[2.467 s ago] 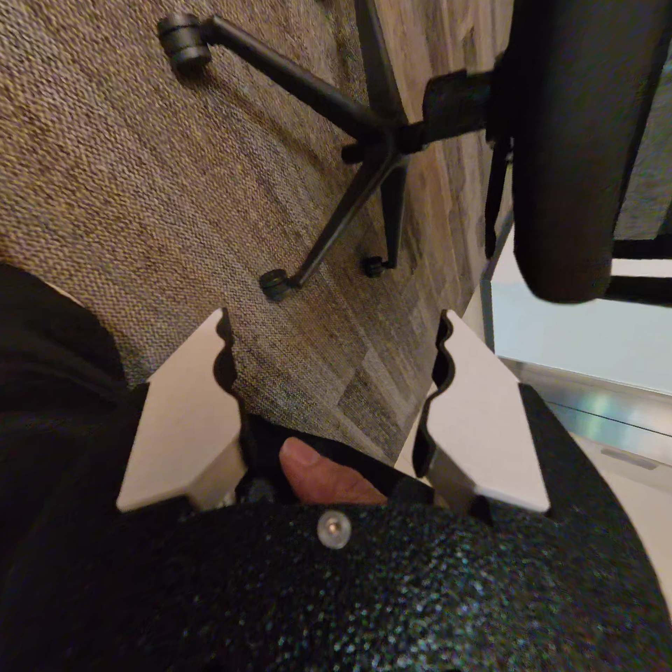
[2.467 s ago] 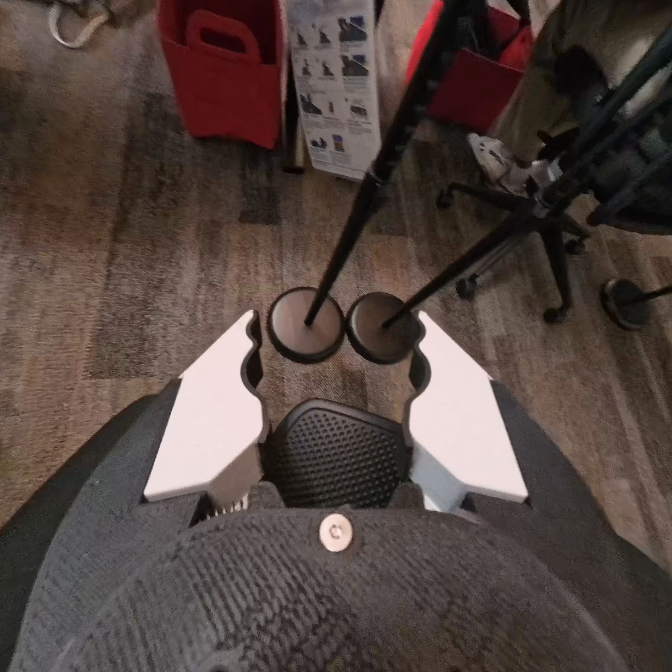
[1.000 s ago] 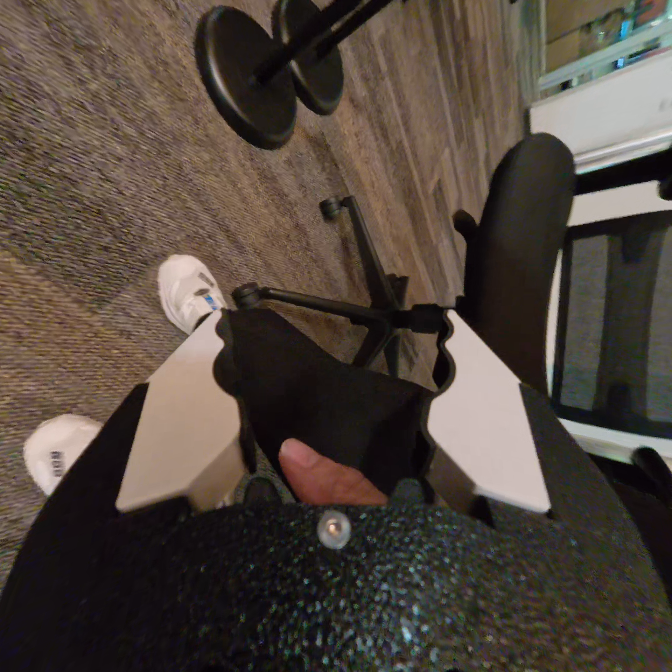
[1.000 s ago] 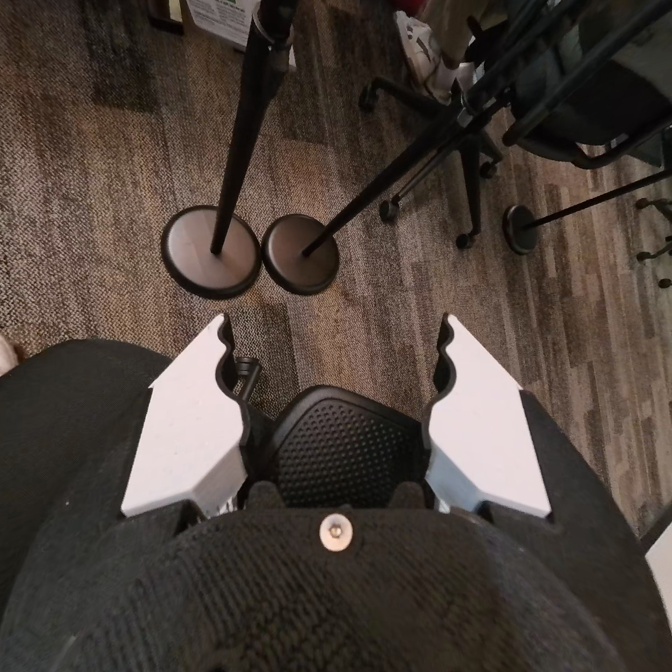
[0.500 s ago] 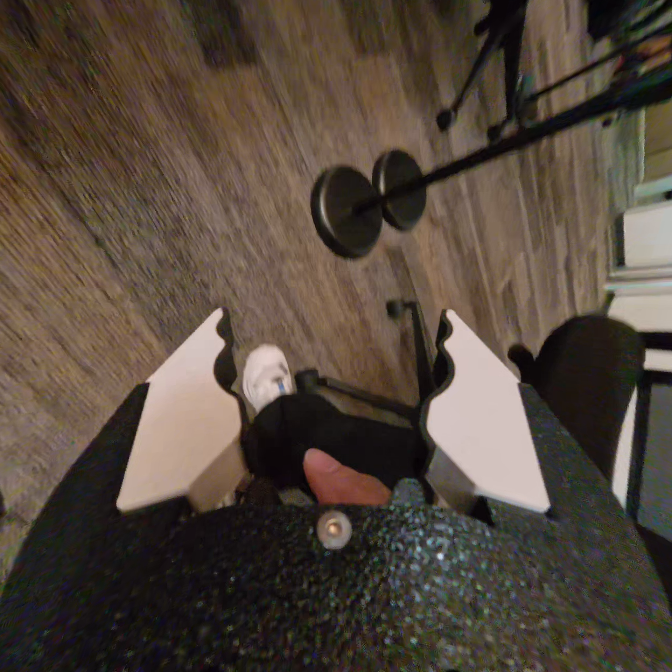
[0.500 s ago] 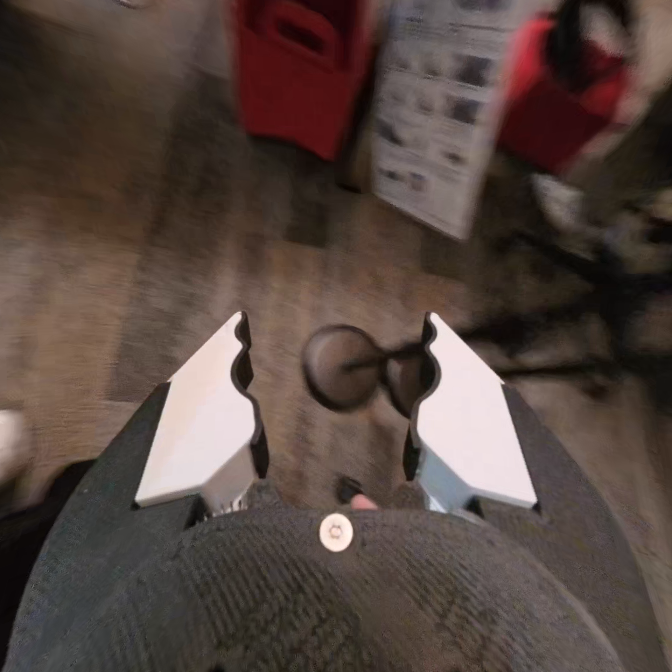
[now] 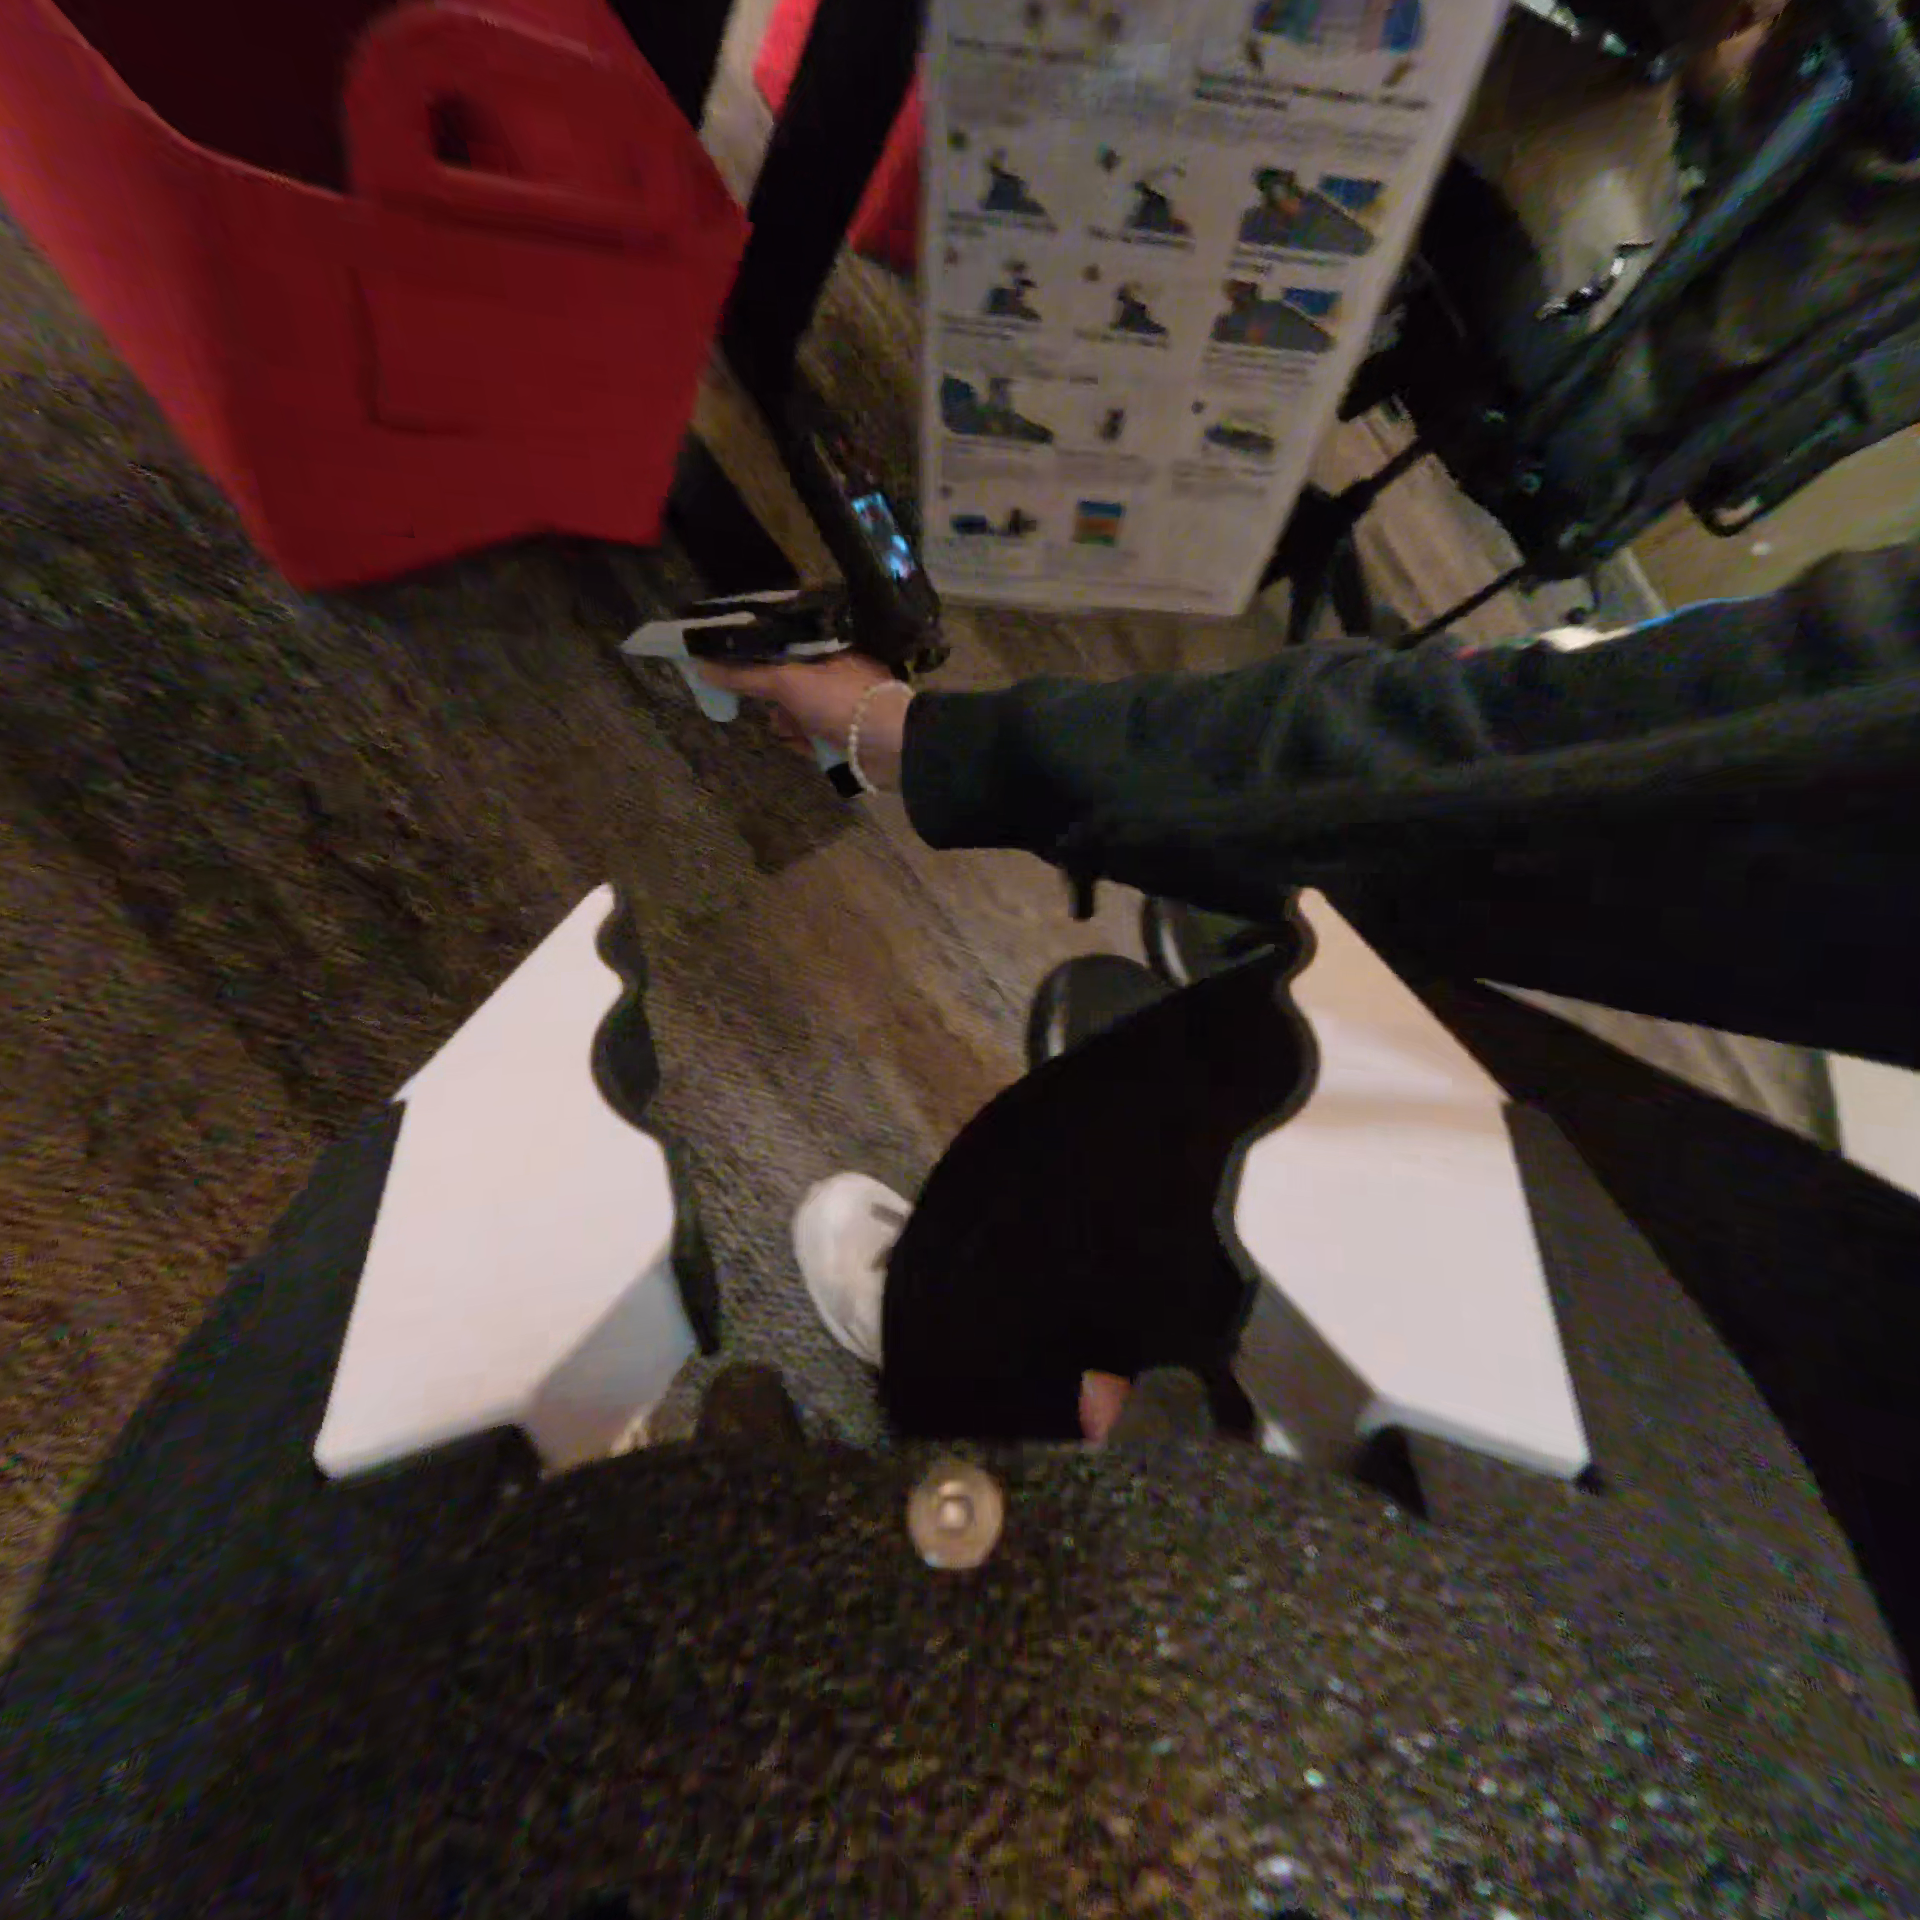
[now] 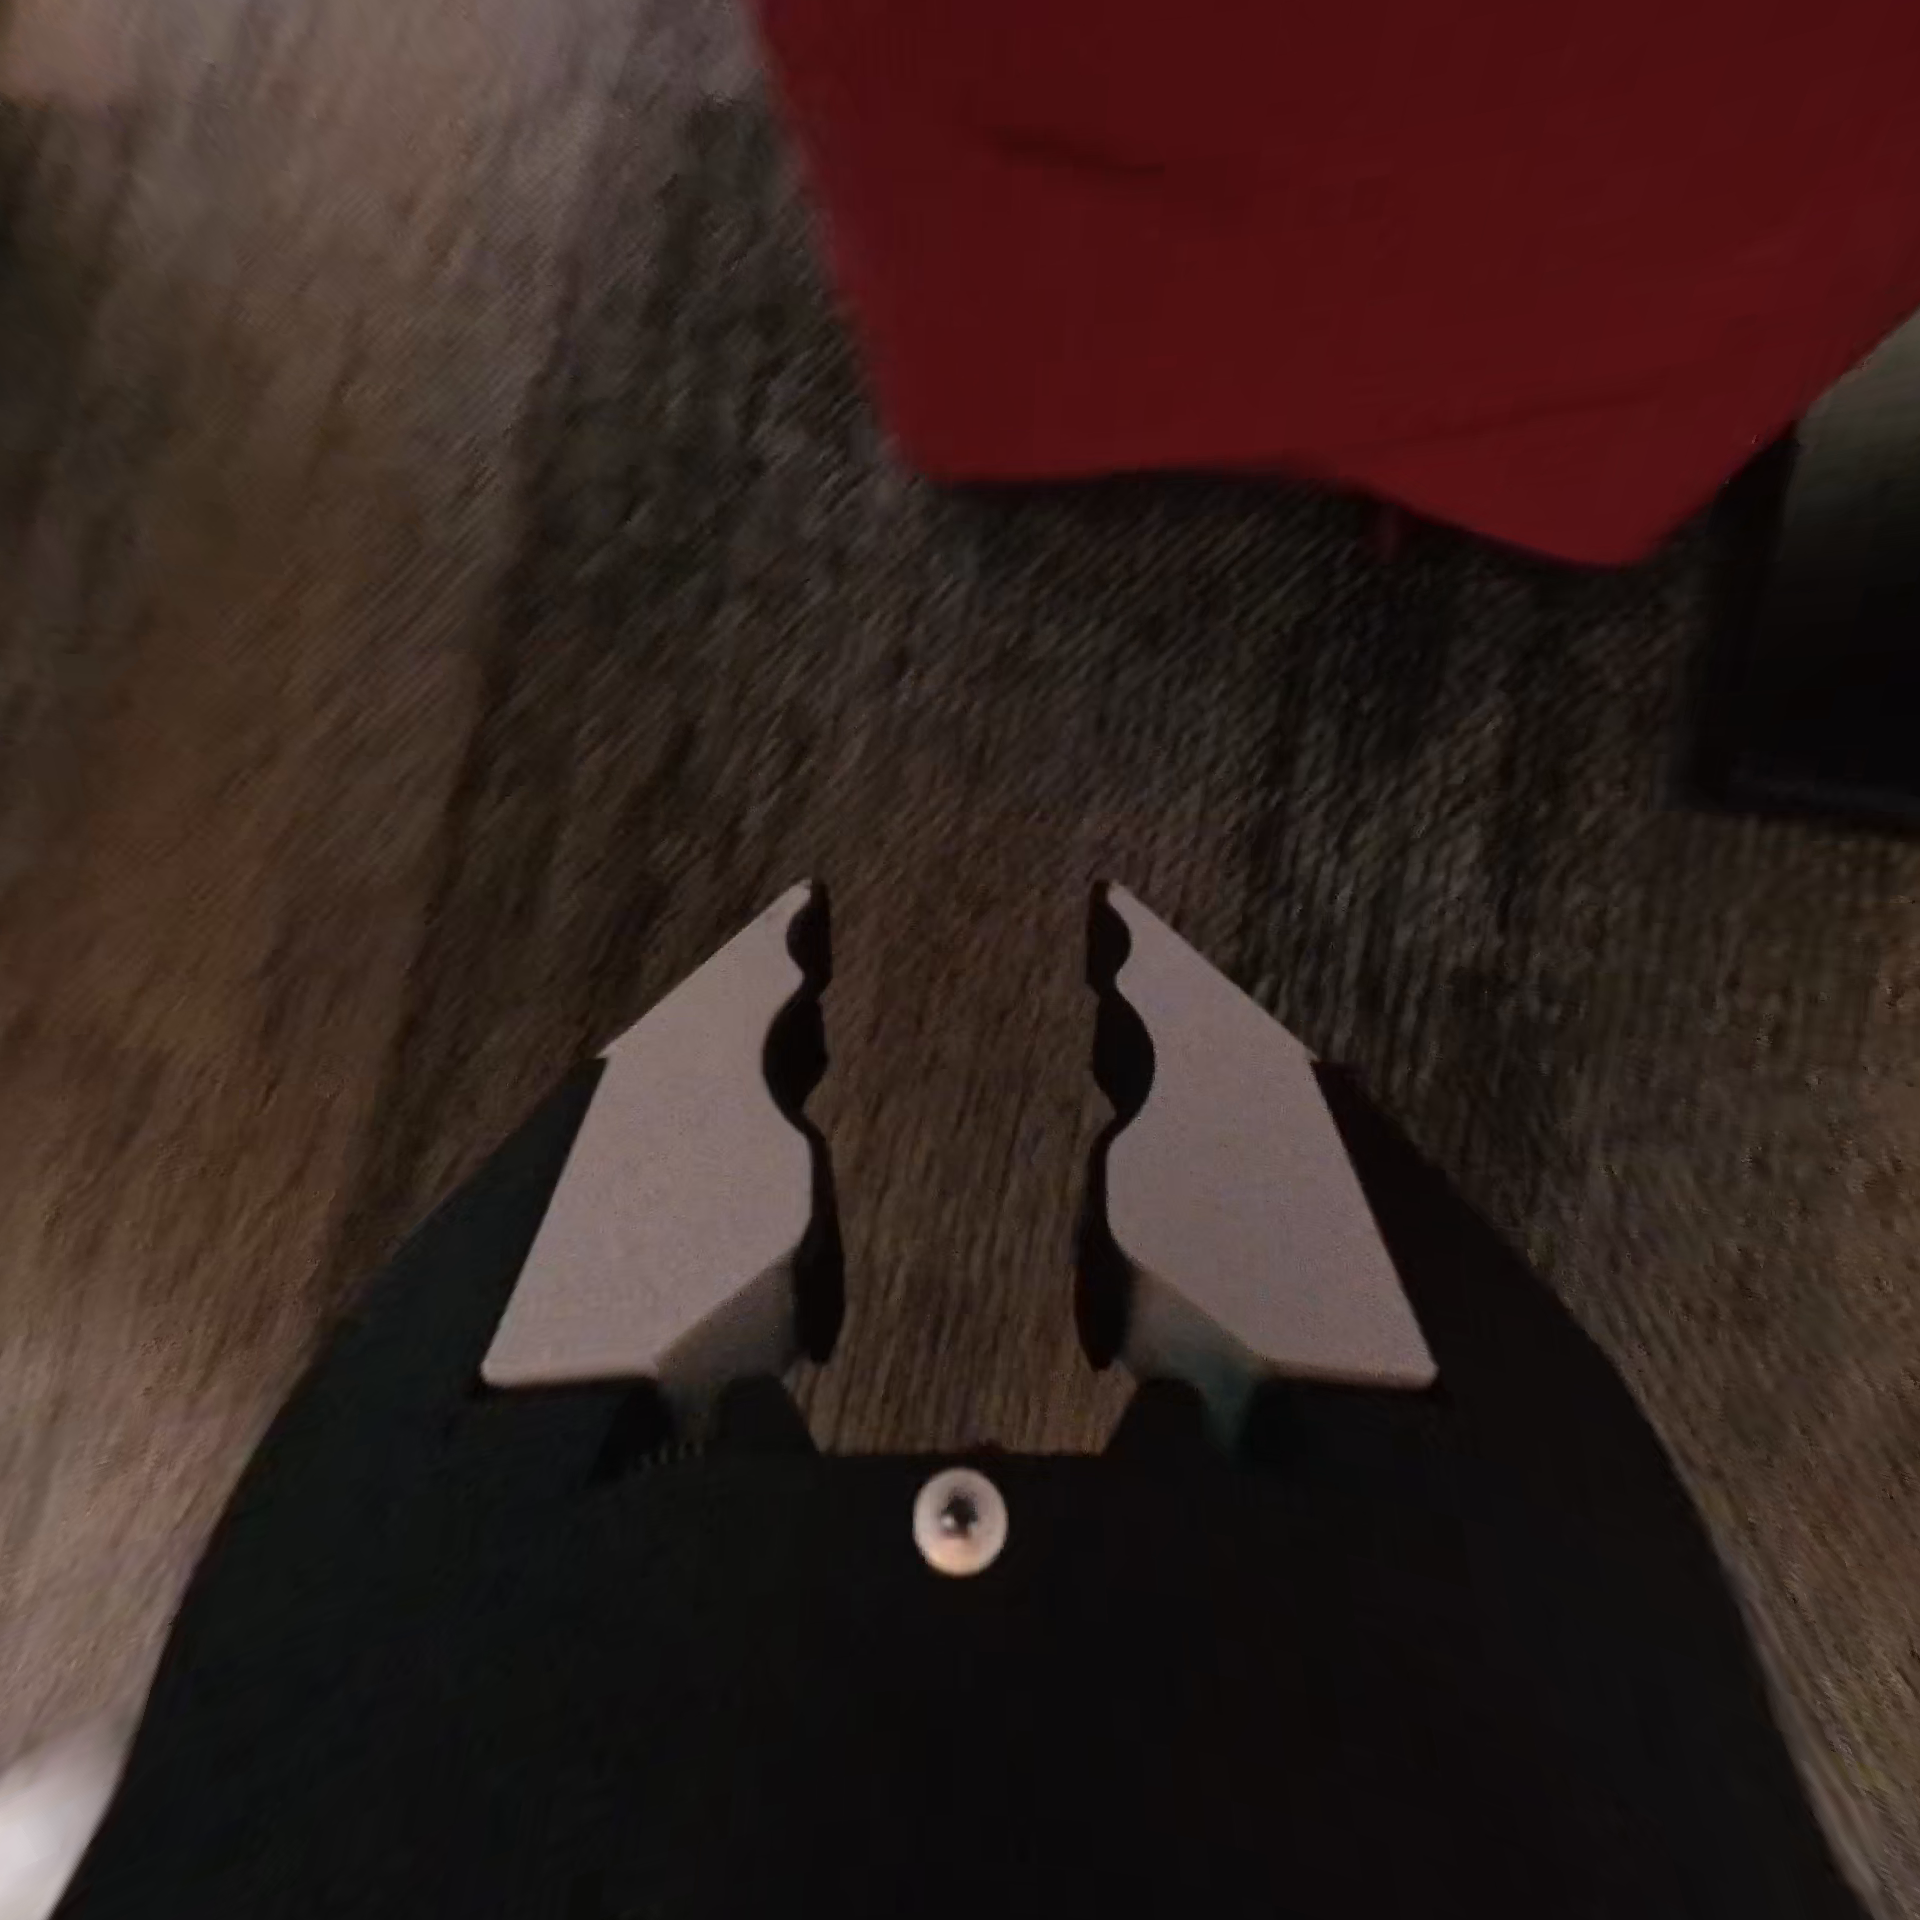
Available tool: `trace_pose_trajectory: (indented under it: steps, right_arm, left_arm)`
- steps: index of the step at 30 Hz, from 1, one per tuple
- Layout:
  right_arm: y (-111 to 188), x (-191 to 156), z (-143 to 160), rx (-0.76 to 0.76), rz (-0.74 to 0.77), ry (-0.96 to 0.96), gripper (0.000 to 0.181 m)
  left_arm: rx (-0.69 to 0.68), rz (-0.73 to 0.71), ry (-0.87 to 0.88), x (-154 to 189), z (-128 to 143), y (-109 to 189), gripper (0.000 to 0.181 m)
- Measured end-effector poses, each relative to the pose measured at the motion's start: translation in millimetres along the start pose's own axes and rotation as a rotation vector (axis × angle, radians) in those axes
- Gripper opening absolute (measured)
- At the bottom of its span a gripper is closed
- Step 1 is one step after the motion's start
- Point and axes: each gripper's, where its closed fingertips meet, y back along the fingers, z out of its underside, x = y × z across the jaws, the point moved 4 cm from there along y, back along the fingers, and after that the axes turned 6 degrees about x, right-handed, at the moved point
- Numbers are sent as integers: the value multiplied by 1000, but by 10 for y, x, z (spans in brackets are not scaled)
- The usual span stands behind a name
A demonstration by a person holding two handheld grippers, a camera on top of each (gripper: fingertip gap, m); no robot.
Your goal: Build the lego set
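No lego pieces show in either view. My left gripper (image 7: 951, 920) is open and empty, held above brown carpet. Between its fingers I see a white shoe (image 7: 847, 1257) and a black trouser leg (image 7: 1070, 1195). In the left wrist view my right gripper (image 7: 681, 670) is held by a hand on a black-sleeved arm (image 7: 1351, 779), low near a red felt bin (image 7: 364, 260). In its own view the right gripper (image 8: 961, 904) is empty above the carpet, its jaws partly open with a narrow gap, just short of the red bin (image 8: 1351, 260).
A printed picture sheet (image 7: 1174, 291) stands right of the red bin. A black pole (image 7: 790, 208) rises between them. Black stand frames (image 7: 1662, 260) are at the upper right, and a round black stand base (image 7: 1091, 997) sits on the carpet. A dark object (image 8: 1808, 644) lies right of the bin. Across from one pair of fingers to the other is roughly 45 cm.
Both views have swung towards the red bin. The right gripper has moved down close to the bin and its jaws have narrowed. The left gripper stays wide open.
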Motion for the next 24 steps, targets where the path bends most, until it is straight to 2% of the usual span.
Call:
trace_pose_trajectory:
  steps: [1, 4, 6, 9, 12, 15, 21, 23, 24]
  right_arm:
    - [-324, 159, -20, 45, 39, -8, 47]
    - [-1109, 550, 99, 32, 73, 81, 37]
    - [-1454, 811, 115, 47, 102, 169, 19]
    - [-1801, 1122, 46, 94, 133, 201, 22]
    - [-1965, 1394, -64, 172, 218, 151, 28]
    - [-2153, 1485, -6, 178, 188, 76, 37]
    - [-2200, 1521, -61, 184, 155, 156, 36]
    - [-2206, 1512, -60, 191, 107, 131, 28]
    - [-2193, 1547, -74, 204, 111, 102, 13]
  left_arm:
    - [15, -7, 5, -207, 13, -63, 118]
    - [18, -29, 52, -757, 124, -186, 117]
    - [33, -31, 94, -966, 221, -190, 117]
    - [147, -36, 37, -1157, 226, -206, 115]
    - [147, -74, -22, -1329, 195, -310, 116]
    - [139, -59, -45, -1335, 195, -437, 116]
    - [102, -66, -56, -1366, 205, -567, 114]
    - [93, -38, -22, -1373, 211, -602, 114]
    - [94, -34, -14, -1380, 202, -608, 114]
